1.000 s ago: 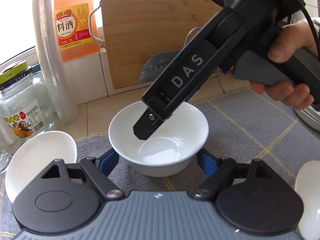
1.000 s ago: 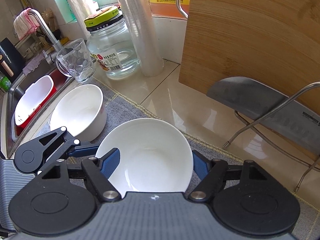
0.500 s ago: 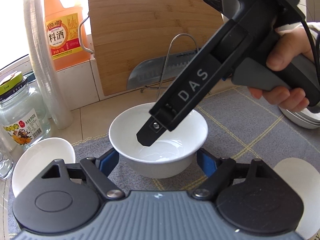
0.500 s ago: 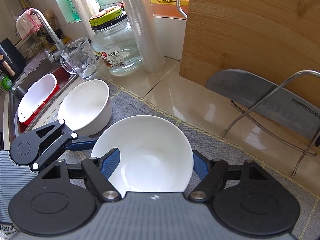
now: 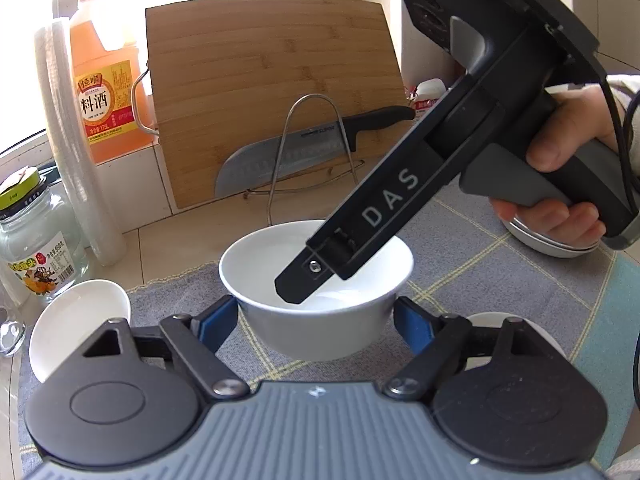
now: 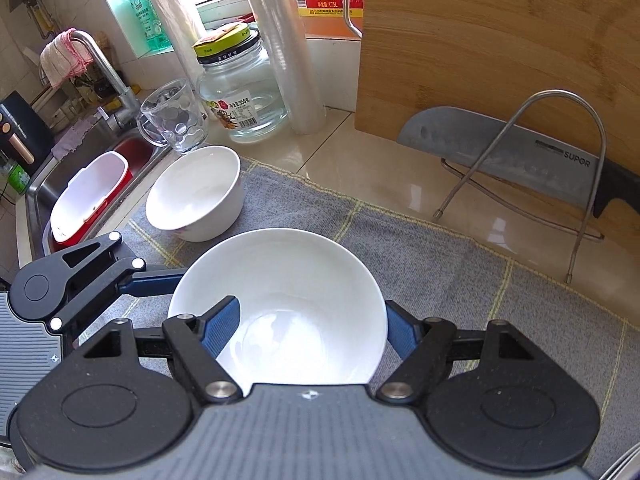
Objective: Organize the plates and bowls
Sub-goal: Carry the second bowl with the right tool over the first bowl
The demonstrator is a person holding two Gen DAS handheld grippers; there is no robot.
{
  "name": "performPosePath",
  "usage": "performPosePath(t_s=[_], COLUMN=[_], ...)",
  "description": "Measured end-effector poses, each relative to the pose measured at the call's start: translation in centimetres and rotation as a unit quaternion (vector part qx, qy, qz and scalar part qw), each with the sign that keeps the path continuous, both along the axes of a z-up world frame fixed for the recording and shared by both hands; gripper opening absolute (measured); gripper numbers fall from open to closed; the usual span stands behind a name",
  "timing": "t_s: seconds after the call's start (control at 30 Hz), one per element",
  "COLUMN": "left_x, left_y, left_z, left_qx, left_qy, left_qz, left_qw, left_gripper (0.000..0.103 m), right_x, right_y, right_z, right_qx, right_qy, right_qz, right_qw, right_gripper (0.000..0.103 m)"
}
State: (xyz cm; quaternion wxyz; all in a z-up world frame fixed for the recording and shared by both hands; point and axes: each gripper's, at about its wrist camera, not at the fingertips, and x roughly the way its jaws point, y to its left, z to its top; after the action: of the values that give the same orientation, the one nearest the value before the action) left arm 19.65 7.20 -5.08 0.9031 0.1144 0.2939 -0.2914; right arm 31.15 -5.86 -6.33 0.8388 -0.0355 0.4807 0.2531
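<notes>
The bowl (image 5: 316,300) sits between the left gripper's (image 5: 316,320) wide jaws, while the right gripper's (image 6: 312,334) wide jaws straddle its rim, seemingly without touching.

Both cameras are sitting right behind their own fingers, looking along them from very close. The left wrist view is facing low across the grey mat (image 5: 500,280) toward the cutting board (image 5: 272,92) standing at upper centre. The right wrist view is looking steeply down from above, with the sink (image 6: 48,184) lying at left. Both views are sharing the white bowl (image 5: 320,320) (image 6: 288,300), the second bowl (image 5: 72,320) (image 6: 196,196), the board (image 6: 500,40) and the knife (image 5: 280,160) (image 6: 500,152).
</notes>
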Motion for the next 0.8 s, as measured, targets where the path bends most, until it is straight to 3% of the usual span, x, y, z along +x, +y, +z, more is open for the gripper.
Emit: performPosePath(t_s=[0.8], left_x=[-6.0], left_y=[-1.1], left_z=[1.8], left_qx=[-0.003], left_qy=[0.001], left_qz=[-0.063], left_qw=[0.9980], left_gripper=[0.084], right_x=[-8.9], right_y=[-2.5], right_z=[2.3], right_qx=[0.009], right_qy=[-0.023], right_qz=[-0.057], right_qw=[0.998], right_gripper=[0.082])
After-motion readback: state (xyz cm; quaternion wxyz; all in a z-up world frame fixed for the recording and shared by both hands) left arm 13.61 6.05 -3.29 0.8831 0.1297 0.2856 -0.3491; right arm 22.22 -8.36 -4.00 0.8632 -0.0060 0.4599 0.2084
